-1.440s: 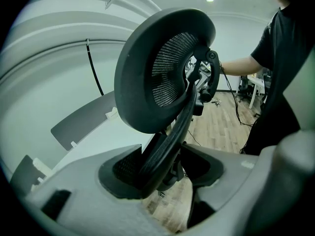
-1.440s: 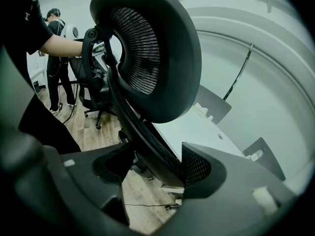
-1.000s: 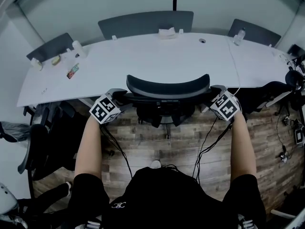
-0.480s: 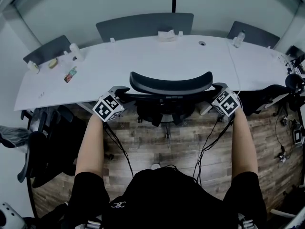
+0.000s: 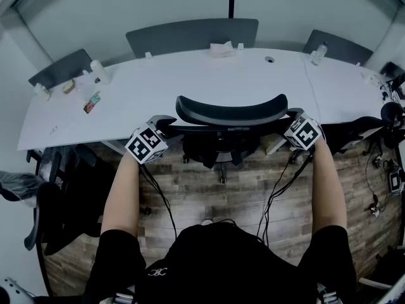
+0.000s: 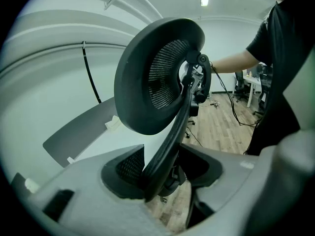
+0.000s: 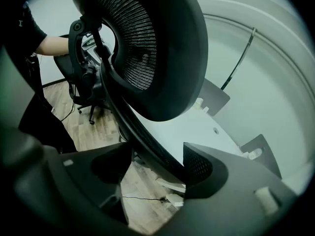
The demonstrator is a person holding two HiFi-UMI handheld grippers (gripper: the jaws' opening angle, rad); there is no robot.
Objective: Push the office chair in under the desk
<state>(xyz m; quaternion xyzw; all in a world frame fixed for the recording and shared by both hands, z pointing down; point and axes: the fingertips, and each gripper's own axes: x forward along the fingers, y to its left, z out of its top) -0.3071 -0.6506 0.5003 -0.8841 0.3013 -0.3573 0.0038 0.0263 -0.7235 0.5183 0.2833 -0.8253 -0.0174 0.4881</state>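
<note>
Now | arms point(image 5: 120, 195) outstretched | left hand-held gripper point(image 5: 159, 123), right hand-held gripper point(image 5: 295, 116) open astride chair point(image 5: 231, 111) | left just narrowing

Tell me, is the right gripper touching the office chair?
Touching. Right gripper view: the frame of the office chair stands between the jaws of the right gripper, against one pad.

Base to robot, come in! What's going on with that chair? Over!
Left claw and right claw straddle the office chair back frame, not clamped; left claw just closed a bit. Chair back at the desk edge. No blocker in view.
</note>
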